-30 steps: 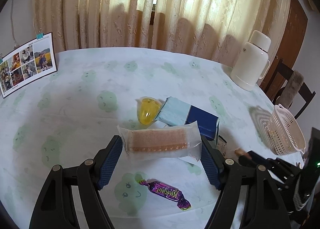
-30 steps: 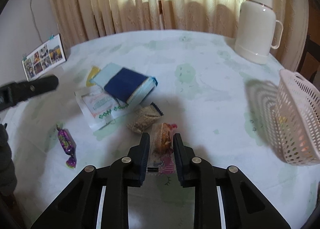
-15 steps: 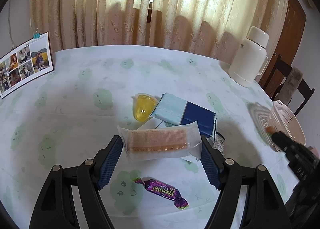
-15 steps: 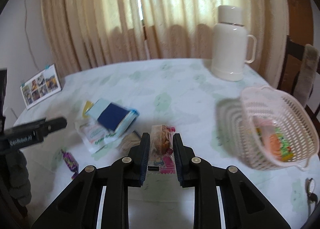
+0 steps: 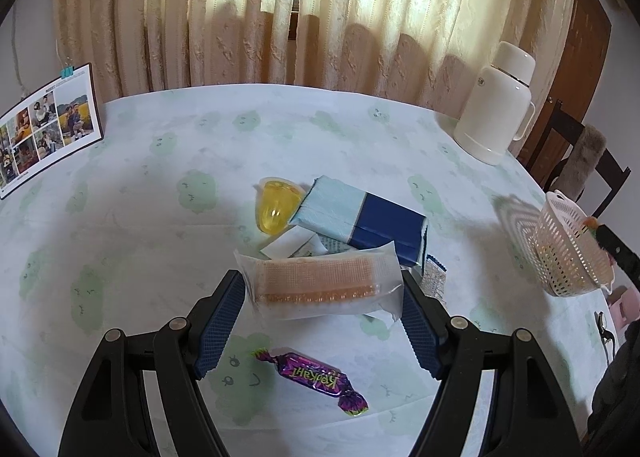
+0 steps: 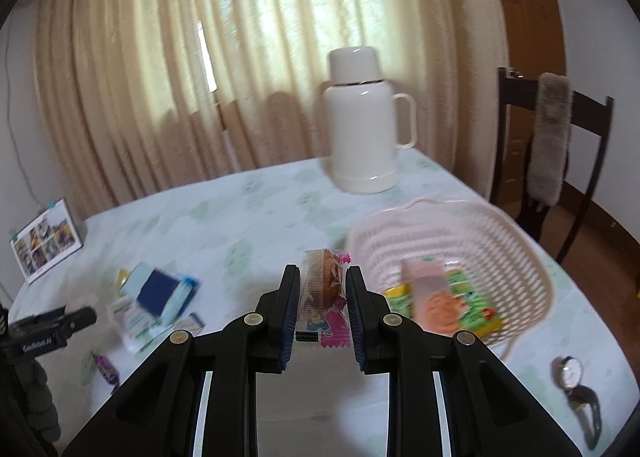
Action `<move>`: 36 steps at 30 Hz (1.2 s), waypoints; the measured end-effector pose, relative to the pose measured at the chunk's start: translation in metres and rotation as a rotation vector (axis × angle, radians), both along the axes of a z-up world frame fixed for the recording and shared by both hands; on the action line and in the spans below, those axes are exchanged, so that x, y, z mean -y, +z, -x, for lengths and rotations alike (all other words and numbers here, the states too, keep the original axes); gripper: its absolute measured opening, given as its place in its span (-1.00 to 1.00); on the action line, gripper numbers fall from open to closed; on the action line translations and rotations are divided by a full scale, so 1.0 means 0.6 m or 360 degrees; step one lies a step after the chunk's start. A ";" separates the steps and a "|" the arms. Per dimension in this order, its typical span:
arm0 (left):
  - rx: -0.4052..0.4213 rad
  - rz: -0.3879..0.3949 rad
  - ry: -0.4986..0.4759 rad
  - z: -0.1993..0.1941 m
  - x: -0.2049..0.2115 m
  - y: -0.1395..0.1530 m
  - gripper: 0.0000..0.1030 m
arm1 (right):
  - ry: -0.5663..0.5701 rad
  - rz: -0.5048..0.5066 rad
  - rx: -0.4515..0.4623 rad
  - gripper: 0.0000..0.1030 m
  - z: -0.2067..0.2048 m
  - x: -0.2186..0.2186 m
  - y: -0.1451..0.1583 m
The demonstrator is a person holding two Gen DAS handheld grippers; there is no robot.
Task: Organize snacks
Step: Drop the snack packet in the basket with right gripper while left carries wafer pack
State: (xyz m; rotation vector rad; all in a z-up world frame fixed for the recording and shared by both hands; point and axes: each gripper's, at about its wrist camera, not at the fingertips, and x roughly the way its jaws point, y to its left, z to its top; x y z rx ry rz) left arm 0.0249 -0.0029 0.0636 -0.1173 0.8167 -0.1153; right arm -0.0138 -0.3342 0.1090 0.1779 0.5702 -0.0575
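Observation:
My left gripper is shut on a clear-wrapped wafer pack, held crosswise above the table. Below it lie a purple candy, a yellow jelly cup, a blue tissue pack and small packets. My right gripper is shut on a small wrapped cake snack, held in the air just left of the pink basket. The basket holds a green-and-orange snack pack. It also shows in the left wrist view at the table's right edge.
A white thermos stands at the back of the round table. A photo card leans at the far left. A wristwatch lies near the front right edge. A dark chair stands beyond the basket.
My right gripper has lifted its snack off the table and swung right, up to the basket. My left gripper has risen slightly with the wafer pack still held.

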 end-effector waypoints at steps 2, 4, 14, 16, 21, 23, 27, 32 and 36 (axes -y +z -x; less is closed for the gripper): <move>-0.0018 0.0026 -0.0020 -0.001 0.003 0.000 0.40 | -0.0044 -0.0004 0.0005 -0.52 -0.001 0.016 0.001; -0.0027 0.0036 -0.0035 0.000 0.009 0.001 0.40 | -0.0087 -0.0006 0.0005 -0.52 -0.002 0.033 0.000; -0.0021 -0.0007 -0.0112 0.000 0.056 0.013 0.40 | -0.0265 -0.0006 0.0031 -0.05 0.005 0.098 -0.016; -0.0019 -0.0020 -0.0136 -0.001 0.069 0.016 0.40 | -0.0291 -0.0015 0.0037 -0.05 0.009 0.105 -0.021; -0.0004 -0.0055 -0.0209 -0.003 0.107 0.027 0.40 | -0.0367 0.0021 0.0066 -0.05 0.020 0.123 -0.030; 0.0004 -0.0064 -0.0257 -0.005 0.128 0.033 0.40 | -0.0398 0.0049 0.0086 -0.05 0.026 0.128 -0.031; 0.0028 -0.0066 -0.0355 -0.010 0.171 0.048 0.40 | -0.0460 0.0073 0.0140 -0.05 0.036 0.140 -0.030; 0.0089 -0.0074 -0.0486 -0.014 0.237 0.069 0.40 | -0.0534 0.0132 0.0210 -0.05 0.050 0.147 -0.031; 0.0136 -0.0083 -0.0570 -0.023 0.287 0.079 0.40 | -0.0555 0.0153 0.0256 -0.02 0.057 0.146 -0.031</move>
